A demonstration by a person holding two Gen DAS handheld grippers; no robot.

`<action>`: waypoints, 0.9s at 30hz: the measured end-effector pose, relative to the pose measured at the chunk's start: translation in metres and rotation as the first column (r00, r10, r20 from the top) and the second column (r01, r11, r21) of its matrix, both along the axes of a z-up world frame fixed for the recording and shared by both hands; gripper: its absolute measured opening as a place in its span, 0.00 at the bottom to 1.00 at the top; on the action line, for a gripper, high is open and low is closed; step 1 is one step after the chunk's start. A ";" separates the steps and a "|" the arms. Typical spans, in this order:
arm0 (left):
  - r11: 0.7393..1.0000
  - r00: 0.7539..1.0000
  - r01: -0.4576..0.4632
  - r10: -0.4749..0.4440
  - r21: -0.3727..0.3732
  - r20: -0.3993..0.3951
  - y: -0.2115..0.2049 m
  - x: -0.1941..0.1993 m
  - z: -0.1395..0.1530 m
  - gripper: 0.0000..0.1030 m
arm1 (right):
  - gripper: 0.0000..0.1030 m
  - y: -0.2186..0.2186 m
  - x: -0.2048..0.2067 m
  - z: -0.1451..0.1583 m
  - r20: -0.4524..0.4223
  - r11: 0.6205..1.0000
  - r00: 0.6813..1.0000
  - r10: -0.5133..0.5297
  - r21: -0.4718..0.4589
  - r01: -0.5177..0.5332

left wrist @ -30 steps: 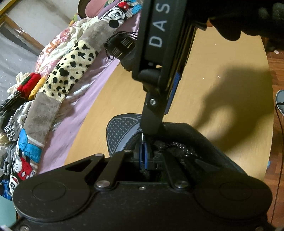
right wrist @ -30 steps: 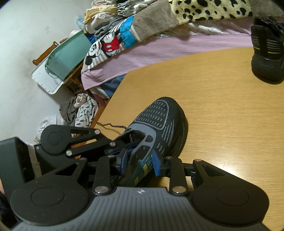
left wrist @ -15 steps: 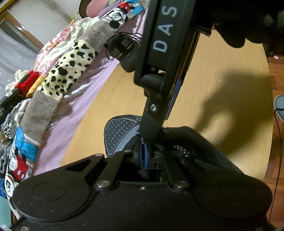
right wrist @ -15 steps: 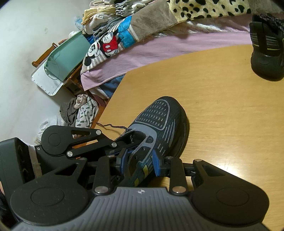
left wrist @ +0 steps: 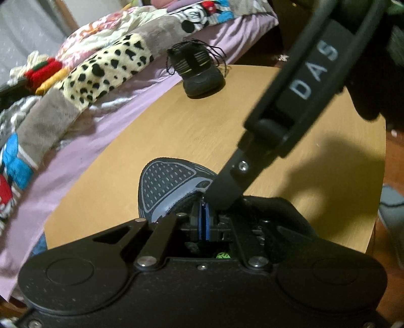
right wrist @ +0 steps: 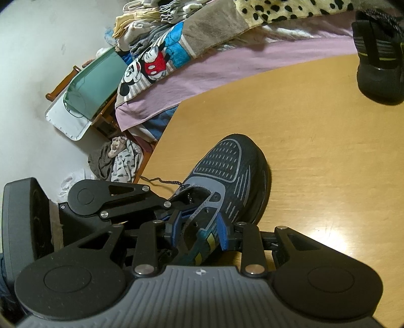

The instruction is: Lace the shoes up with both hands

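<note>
We note right gripper (right wrist: 199,233) spread astride shoe (right wrist: 227,174); left gripper (left wrist: 204,219) pinched closed at shoe's throat (contents unseen); "DAS" printed on right gripper.

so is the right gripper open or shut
Open: the right gripper has its blue pads apart, straddling the shoe side without visibly clamping it.

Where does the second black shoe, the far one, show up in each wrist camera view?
Left wrist: second black shoe upper centre, at the table's far edge.
Right wrist: second black shoe top right corner, partly cut off.
Shared landmark: leopard-print blanket right behind it.
</note>
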State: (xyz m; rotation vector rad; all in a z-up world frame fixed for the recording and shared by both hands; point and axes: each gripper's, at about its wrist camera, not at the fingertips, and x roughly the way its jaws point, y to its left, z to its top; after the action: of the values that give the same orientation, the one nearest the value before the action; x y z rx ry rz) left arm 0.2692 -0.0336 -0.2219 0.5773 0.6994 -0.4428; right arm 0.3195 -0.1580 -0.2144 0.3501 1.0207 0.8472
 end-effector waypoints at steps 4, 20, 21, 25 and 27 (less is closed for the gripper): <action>1.000 1.000 -0.013 0.012 -0.018 -0.005 0.000 0.002 0.001 0.01 | 0.30 0.000 0.001 -0.003 -0.022 1.000 1.000 -0.005 0.017 0.006; 0.997 1.000 0.010 -0.009 -0.072 0.006 0.005 0.001 0.009 0.01 | 0.31 -0.011 0.008 -0.007 -0.075 0.995 0.995 -0.069 0.073 0.075; 0.996 1.000 0.008 -0.008 -0.086 0.002 0.007 0.002 0.010 0.01 | 0.31 -0.013 0.008 -0.008 -0.076 0.993 0.994 -0.083 0.073 0.088; 0.993 1.000 0.002 -0.004 -0.115 -0.013 0.009 0.004 0.011 0.01 | 0.30 -0.017 0.011 -0.013 -0.087 0.982 0.983 -0.164 0.076 0.171; 0.994 1.000 0.008 -0.009 -0.106 -0.010 0.007 0.003 0.012 0.01 | 0.26 -0.017 0.012 -0.018 -0.098 0.975 0.975 -0.198 0.085 0.206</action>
State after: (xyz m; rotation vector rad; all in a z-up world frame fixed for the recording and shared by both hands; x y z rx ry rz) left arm 0.2723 -0.0263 -0.2104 0.4784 0.6795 -0.4879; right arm 0.3314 -0.1745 -0.2320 0.5669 1.0099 0.7014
